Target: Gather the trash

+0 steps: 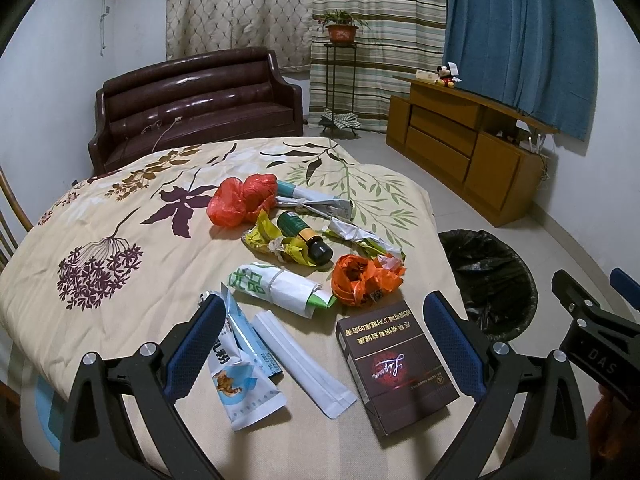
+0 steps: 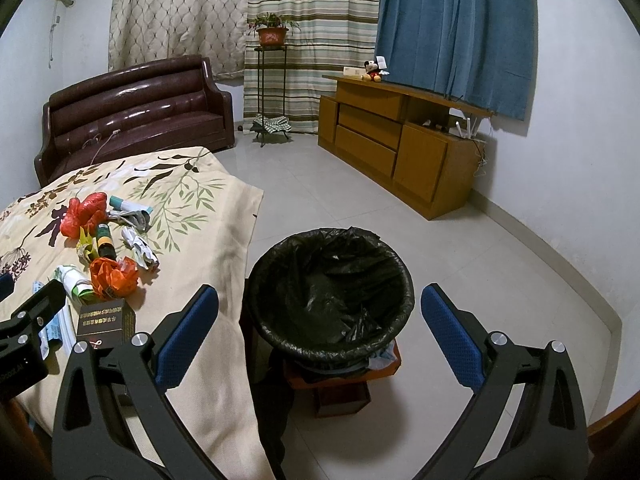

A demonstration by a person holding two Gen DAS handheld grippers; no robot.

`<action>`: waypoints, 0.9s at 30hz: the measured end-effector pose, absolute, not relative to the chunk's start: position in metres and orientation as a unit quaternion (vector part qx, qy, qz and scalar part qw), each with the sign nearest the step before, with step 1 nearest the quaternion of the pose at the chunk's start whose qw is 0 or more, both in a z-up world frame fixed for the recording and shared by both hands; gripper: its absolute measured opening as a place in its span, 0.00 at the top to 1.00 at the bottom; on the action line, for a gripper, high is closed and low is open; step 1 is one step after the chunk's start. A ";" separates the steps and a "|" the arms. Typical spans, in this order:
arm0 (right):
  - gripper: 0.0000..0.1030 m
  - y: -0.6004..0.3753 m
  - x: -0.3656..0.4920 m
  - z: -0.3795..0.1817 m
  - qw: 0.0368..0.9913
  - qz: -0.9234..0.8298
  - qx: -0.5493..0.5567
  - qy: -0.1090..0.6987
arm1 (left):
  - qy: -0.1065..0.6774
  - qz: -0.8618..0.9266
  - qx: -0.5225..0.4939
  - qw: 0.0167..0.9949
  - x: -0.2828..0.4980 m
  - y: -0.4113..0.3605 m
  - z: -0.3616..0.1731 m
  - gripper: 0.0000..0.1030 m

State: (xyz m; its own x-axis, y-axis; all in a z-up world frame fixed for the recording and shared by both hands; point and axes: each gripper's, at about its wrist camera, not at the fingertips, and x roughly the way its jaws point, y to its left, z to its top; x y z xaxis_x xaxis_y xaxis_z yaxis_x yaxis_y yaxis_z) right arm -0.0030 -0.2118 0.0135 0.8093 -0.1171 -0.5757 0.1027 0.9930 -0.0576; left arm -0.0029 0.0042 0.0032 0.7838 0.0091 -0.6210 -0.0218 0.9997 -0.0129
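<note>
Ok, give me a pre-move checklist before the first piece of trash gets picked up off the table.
1. Left hand-held gripper open and empty: ok, its fingers stand apart above the white pouch.
2. Right hand-held gripper open and empty: ok, it hangs over the bin.
3. Trash bin lined and open at the top: ok, with a black bag inside.
4. Nearest items free to grasp: ok, the dark cigarette box lies flat and apart from the white pouch.
5. Green bottle free: not ok, it lies on the yellow wrapper.
6. Bin stable on its stand: cannot tell.
</note>
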 end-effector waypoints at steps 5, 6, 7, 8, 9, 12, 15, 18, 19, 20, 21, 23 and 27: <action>0.04 -0.214 -0.005 0.013 0.951 -0.057 -0.012 0.304 | 0.329 0.008 -0.010 0.944 -0.003 0.004 0.003 0.06; 0.04 -0.216 -0.005 0.013 0.951 -0.057 -0.013 0.305 | 0.329 0.008 -0.010 0.944 -0.003 0.004 0.003 0.06; 0.04 -0.214 -0.005 0.013 0.950 -0.057 -0.012 0.305 | 0.329 0.008 -0.011 0.944 -0.003 0.004 0.003 0.06; 0.04 -0.214 -0.004 0.010 0.950 -0.056 -0.012 0.306 | 0.329 0.008 -0.010 0.944 -0.003 0.004 0.003 0.06; 0.04 -0.215 -0.004 0.009 0.950 -0.056 -0.012 0.307 | 0.329 0.008 -0.010 0.944 -0.003 0.004 0.003 0.06; 0.04 -0.210 -0.006 0.005 0.950 -0.057 -0.013 0.308 | 0.330 0.008 -0.011 0.944 -0.004 0.005 0.002 0.06; 0.04 -0.208 -0.006 0.004 0.949 -0.057 -0.015 0.308 | 0.331 0.008 -0.011 0.944 -0.004 0.005 0.002 0.06; 0.04 -0.209 -0.006 0.004 0.949 -0.057 -0.015 0.309 | 0.331 0.009 -0.012 0.944 -0.004 0.005 0.002 0.06; 0.04 -0.207 -0.006 0.003 0.949 -0.056 -0.016 0.309 | 0.331 0.010 -0.013 0.944 -0.004 0.006 0.001 0.06; 0.04 -0.206 -0.006 0.002 0.949 -0.056 -0.017 0.309 | 0.331 0.011 -0.013 0.943 -0.005 0.007 0.000 0.06; 0.04 -0.203 -0.006 0.000 0.949 -0.054 -0.019 0.310 | 0.331 0.013 -0.013 0.943 -0.006 0.007 -0.001 0.06; 0.04 -0.200 -0.006 0.000 0.948 -0.052 -0.022 0.312 | 0.333 0.015 -0.015 0.943 -0.007 0.017 -0.009 0.06; 0.04 -0.195 -0.006 0.000 0.947 -0.046 -0.025 0.317 | 0.336 0.022 -0.016 0.942 -0.012 0.025 -0.012 0.07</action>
